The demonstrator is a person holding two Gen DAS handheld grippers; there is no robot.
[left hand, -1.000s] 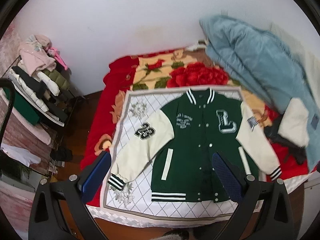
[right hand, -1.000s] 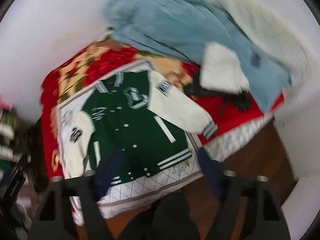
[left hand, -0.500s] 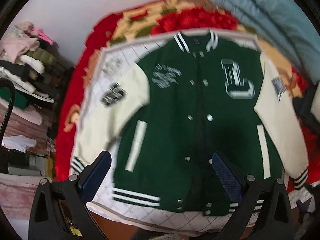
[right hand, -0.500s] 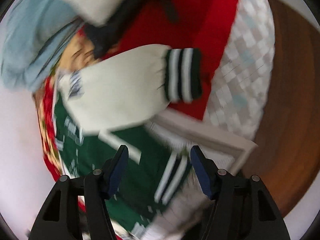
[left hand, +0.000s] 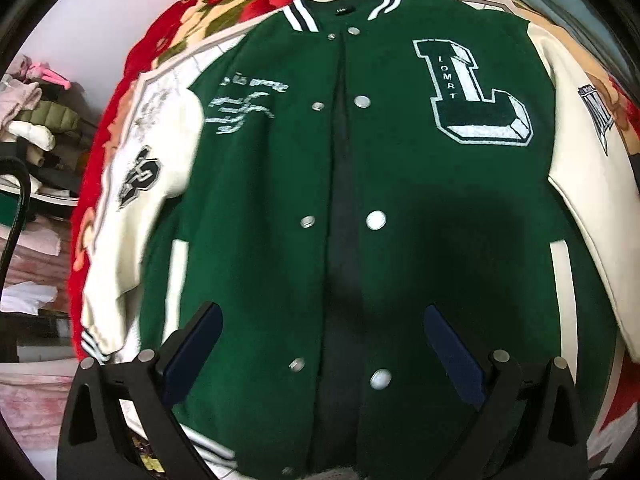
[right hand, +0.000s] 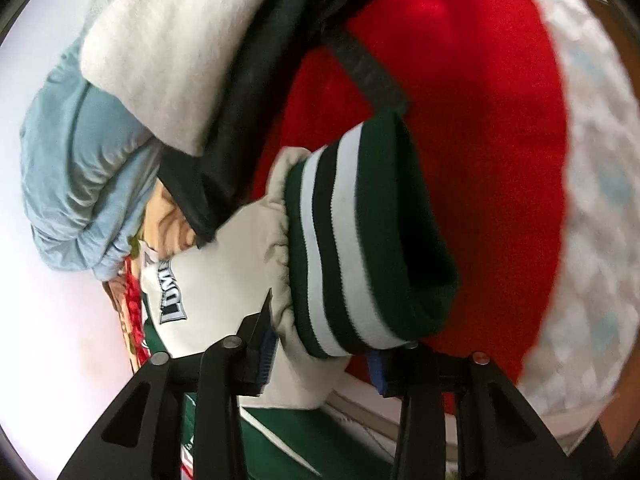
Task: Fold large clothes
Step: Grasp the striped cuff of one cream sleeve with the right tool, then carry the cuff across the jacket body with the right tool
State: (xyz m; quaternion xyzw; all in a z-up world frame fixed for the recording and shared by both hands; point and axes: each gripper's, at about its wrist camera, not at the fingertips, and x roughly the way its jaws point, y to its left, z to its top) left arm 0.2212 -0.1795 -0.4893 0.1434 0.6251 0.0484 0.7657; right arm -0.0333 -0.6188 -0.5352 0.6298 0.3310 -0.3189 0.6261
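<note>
A green varsity jacket (left hand: 400, 208) with cream sleeves and a large "L" patch lies face up on the bed, snaps undone. My left gripper (left hand: 320, 344) is open and hovers low over the jacket's lower front. In the right wrist view, the jacket's cream sleeve (right hand: 240, 256) with its striped green cuff (right hand: 360, 248) lies between the fingers of my right gripper (right hand: 324, 352). The jaws stand around the sleeve end, still apart; whether they press it is unclear.
The jacket lies on a red floral blanket (left hand: 168, 40) with a white quilted mat (right hand: 592, 200). A light blue coat (right hand: 80, 168), a cream fleece piece (right hand: 172, 48) and a dark garment (right hand: 256, 80) are piled by the sleeve. Shelves of clothes (left hand: 36, 120) stand at the left.
Both grippers have moved down close to the jacket. The left one came in over the lower front. The right one swung to the right sleeve, and the cuff now sits between its fingers.
</note>
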